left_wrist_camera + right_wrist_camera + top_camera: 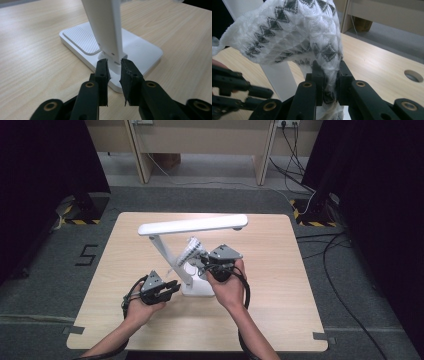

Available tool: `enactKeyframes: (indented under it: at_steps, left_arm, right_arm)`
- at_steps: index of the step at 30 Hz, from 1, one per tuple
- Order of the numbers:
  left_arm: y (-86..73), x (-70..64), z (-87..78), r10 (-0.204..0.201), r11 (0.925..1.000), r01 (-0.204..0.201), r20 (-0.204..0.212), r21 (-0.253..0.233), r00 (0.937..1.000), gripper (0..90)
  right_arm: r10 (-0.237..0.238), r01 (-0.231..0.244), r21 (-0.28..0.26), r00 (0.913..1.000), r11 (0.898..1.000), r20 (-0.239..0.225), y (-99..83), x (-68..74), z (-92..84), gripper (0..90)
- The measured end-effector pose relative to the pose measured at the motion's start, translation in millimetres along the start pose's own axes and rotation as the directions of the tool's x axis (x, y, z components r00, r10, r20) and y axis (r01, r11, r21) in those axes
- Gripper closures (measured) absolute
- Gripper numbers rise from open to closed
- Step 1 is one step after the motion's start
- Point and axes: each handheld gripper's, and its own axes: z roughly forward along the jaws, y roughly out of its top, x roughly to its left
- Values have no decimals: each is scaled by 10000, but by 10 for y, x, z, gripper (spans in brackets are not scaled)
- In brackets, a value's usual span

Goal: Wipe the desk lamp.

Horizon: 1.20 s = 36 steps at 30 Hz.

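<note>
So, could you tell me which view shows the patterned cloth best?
The right gripper view: the white cloth with grey triangles is close up, pinched between the right gripper jaws. In the high view it is small, beside the lamp.

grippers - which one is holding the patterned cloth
The right gripper: its jaws pinch the white cloth with dark triangles. The left gripper holds no cloth; it sits at the white lamp stem's foot.
</note>
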Motion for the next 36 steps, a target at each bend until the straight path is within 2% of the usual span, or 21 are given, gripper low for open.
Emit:
enactKeyframes:
  at_steps: [1, 6, 8, 10, 13, 15, 18, 20, 26, 36]
  left_arm:
    - [10, 20, 27, -146, 9999, 146, -18, -4, 9999, 771]
    - [43, 11, 91, -190, 9997, 188, 114, 166, 9998, 806]
    - [41, 7, 107, -204, 9995, 202, 103, 235, 9997, 815]
    - [27, -5, 152, -332, 9991, 328, 125, 267, 9994, 825]
    - [14, -5, 178, -235, 9988, 229, 125, 441, 9996, 834]
    - [9, -9, 199, -225, 9986, 217, 168, 472, 9996, 834]
    - [6, -16, 219, -35, 9979, 25, 162, 650, 9999, 843]
    - [-3, -18, 236, -79, 9982, 68, 178, 602, 9998, 845]
    - [-23, -34, 265, -88, 9978, 69, 286, 664, 9996, 851]
    - [-45, -50, 275, 200, 9978, -211, 191, 621, 9996, 857]
  right_arm:
    - [-19, 19, -44, 10000, 10000, 1, 25, 17, 13, 810]
    - [-64, 64, -278, 10000, 9996, -4, 133, 72, 76, 811]
    - [-218, 219, -263, 9998, 9994, 35, 164, 89, 101, 812]
    - [-150, 149, -269, 9999, 9995, -6, 182, 112, 120, 812]
    - [-212, 212, -306, 9998, 9993, 4, 197, 114, 161, 812]
    - [-15, 15, -339, 10000, 9994, -1, 202, 124, 172, 812]
    - [-42, 41, -392, 10000, 9992, -26, 214, 132, 183, 812]
    - [-6, 3, -497, 10000, 9988, -75, 233, 147, 186, 812]
    - [-303, 291, -834, 9994, 9961, -137, 343, 212, 175, 812]
    - [-229, 175, -1210, 9988, 9925, -433, 495, 327, 146, 812]
